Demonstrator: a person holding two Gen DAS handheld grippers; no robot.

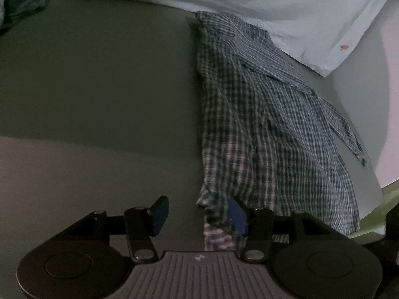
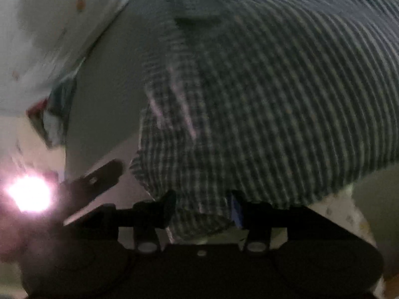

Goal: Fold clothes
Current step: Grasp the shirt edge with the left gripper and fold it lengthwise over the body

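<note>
A blue-and-white checked shirt (image 1: 261, 124) lies spread on a grey-green surface (image 1: 99, 87), stretching from the far middle toward me. My left gripper (image 1: 199, 215) is open at the shirt's near corner. That crumpled corner sits between the blue pads (image 1: 159, 214), against the right-hand one. In the blurred right wrist view the shirt (image 2: 261, 99) fills most of the frame. My right gripper (image 2: 203, 209) stands open at its near hem, with a fold of fabric bulging between the fingers.
A pale blue sheet or pillow (image 1: 286, 7) lies along the far edge, and a teal cloth (image 1: 22, 2) is bunched at the far left. A bright light glare (image 2: 28, 194) sits low left in the right view, beside a dark blurred object (image 2: 99, 177).
</note>
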